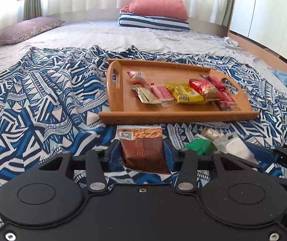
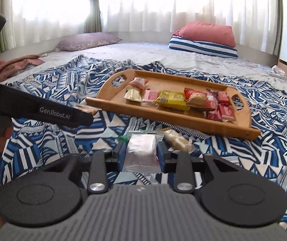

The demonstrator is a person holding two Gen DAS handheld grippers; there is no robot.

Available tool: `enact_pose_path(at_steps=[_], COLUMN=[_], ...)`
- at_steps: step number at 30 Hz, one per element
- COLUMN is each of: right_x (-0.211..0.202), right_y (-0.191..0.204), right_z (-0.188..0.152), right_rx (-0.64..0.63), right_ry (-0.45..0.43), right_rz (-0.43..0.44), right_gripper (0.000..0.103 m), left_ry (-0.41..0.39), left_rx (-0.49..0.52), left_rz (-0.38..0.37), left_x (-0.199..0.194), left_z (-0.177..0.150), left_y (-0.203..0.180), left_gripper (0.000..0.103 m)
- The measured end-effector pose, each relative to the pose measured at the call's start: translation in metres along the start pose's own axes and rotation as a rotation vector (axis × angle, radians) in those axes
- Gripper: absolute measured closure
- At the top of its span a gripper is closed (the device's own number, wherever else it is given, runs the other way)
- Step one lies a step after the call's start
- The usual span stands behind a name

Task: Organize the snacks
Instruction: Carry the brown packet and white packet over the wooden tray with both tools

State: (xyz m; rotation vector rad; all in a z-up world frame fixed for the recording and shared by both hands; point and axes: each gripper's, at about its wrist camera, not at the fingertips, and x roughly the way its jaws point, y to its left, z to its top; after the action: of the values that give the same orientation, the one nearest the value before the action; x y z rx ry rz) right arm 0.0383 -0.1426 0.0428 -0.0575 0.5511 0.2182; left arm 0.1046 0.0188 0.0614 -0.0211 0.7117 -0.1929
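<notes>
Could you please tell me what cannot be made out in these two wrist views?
- Left wrist: brown packet's lower end, hidden behind the left gripper.
- Right wrist: clear packet's contents, blurred; green packet mostly hidden by a finger.
- Both: print on tray snacks, too small.

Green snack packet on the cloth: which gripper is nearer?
Right. The right gripper, shut on a clear packet, sits just beside the green packet; the left gripper holds a brown almond packet further left.
</notes>
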Motion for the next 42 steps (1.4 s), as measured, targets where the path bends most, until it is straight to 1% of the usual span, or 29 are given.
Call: enact_pose_path(at_steps=[6,11,17,22,30,36,42], right_x=[0.005,0.017,0.044,0.076,0.139,0.184,0.218], right_y=[-0.021,-0.043,-0.07,-0.089,-0.125,-0.138,-0.141], right_z=[0.028,0.057,0.087,0.108,0.13,0.141,0.14], right_rx=[0.037,0.073,0.143,0.169,0.249,0.25,0.224], right_ry=[-0.025,-0.028,0.002,0.051,0.136,0.172,0.2], right_rz=[-0.027,-0.04,-0.027,-0.033,-0.04,-0.054,-0.066], right_gripper=[0.065,0.065,0.065,0.065,0.065,0.065,0.065], left_ry=[-0.032,-0.073,-0.09,-0.078,-0.02,0.02,0.038], left_rx=[-0.002,-0.006,-0.022,-0.034,-0.108,-0.104,-0.086], left_rz=[-0.019,-0.057,-0.109,-0.131,-0.136,-0.105,-0.087], left_x=[0.0,0.003,0.022,0.057,0.131,0.18,0.209], left_z=[0.027,0.057,0.093,0.115,0.14,0.143,0.139], left_y=[-0.003,-0.008,-0.013,-0.014,-0.007,-0.01,-0.016], left_gripper=[0.06,0.06,0.06,0.06,0.06,0.06,0.06])
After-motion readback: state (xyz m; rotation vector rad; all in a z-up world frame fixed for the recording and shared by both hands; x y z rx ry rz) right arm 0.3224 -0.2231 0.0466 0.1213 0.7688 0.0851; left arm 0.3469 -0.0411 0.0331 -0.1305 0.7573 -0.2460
